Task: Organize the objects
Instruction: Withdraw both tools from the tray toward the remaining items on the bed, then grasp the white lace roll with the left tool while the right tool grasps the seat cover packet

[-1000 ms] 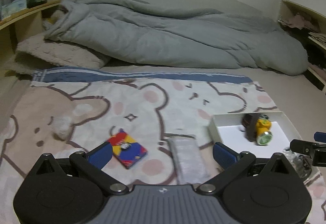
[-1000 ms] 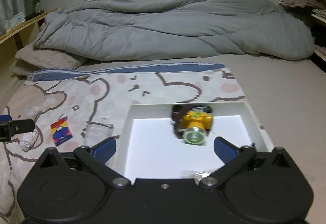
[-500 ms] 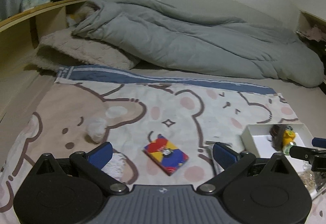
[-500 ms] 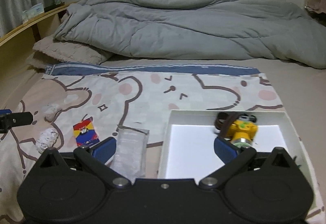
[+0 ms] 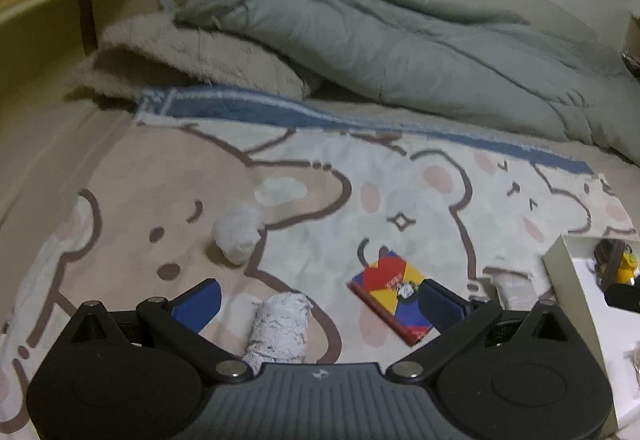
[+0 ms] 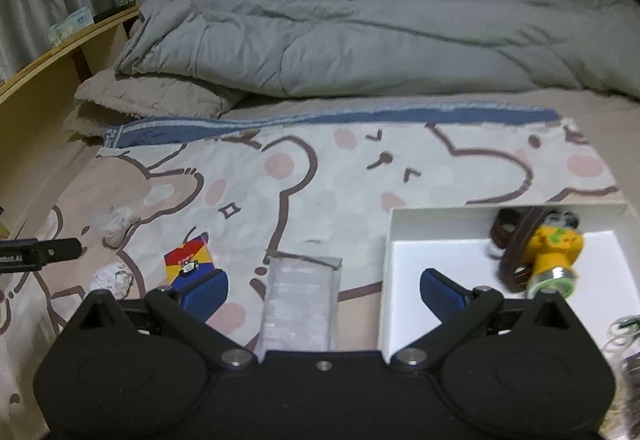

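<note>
A rumpled grey quilted duvet point(image 6: 360, 36) lies heaped across the far side of the bed, with a beige fluffy pillow point(image 5: 192, 60) tucked under its left end. In front of them a cream blanket printed with brown-outlined bears and edged in blue point(image 6: 320, 176) is spread flat and carries the task's things. On its right side sits a shallow white cardboard box point(image 6: 404, 260); inside it, toward the far right corner, lies a yellow headlamp with a brown strap point(image 6: 552, 244). Just left of the box a clear flat plastic packet point(image 6: 300, 300) lies lengthwise between the fingers of the right tool point(image 6: 322, 286), which is spread wide and empty. Further left rests a small red, yellow and blue card box point(image 5: 390, 294), its near corner beside the right finger of the left tool point(image 5: 316, 302). The left tool is also spread wide, gripping nothing, with a crumpled white paper wad with dark print point(image 5: 280, 324) lying between its fingers. A second, plain white crumpled tissue ball point(image 5: 238, 232) sits on the blanket beyond it, well apart.
</note>
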A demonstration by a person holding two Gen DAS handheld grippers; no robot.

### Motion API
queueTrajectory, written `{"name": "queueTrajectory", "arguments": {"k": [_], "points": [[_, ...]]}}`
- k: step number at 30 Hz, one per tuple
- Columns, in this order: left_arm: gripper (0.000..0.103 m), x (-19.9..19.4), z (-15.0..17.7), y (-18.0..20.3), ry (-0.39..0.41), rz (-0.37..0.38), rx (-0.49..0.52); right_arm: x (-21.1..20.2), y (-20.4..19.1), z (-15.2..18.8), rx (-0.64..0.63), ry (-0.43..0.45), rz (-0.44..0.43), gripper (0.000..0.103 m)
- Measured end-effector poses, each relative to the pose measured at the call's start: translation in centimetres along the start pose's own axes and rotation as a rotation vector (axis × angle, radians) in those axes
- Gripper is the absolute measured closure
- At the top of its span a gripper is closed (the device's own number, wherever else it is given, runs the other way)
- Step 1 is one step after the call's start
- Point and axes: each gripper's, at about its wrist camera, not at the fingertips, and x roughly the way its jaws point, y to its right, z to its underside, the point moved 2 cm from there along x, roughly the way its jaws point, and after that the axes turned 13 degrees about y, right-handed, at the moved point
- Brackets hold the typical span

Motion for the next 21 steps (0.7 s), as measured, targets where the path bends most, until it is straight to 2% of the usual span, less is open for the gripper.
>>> {"name": "queueTrajectory", "arguments": {"k": [3,5,9,13,19,21], "points": [[0.002,1.1,0.5,-0.4,-0.031,0.007,0.019,1.1,-0.3,0.3,0.007,-0.030,-0.016,0.002],[0.009,1.7,0.9,-0.7,-0.044,0.002,0.035,1.8,-0.5,0.5,0.010,-0.049,-0.030,0.016],[0.022,3.2,1.9,-1.7,-0.093,-0.006,0.016,3.3,-1.0,1.1,0.019,-0.087,-0.049,0.024],[0.027,4.5,3.1,-2.9,-0.138,-0.018,0.001,4.9,-1.2,2.2,0.028,-0.138,-0.066,0.034],[0.034,5.8,4.0,-3.6,-0.174,-0.011,-0.017,6.6,-1.5,4.1,-0.002,-0.203,-0.069,0.035],[0.037,6.2,4.2,-3.5,-0.183,-0.006,-0.016,7.0,-1.8,4.7,-0.037,-0.222,-0.073,0.039]]}}
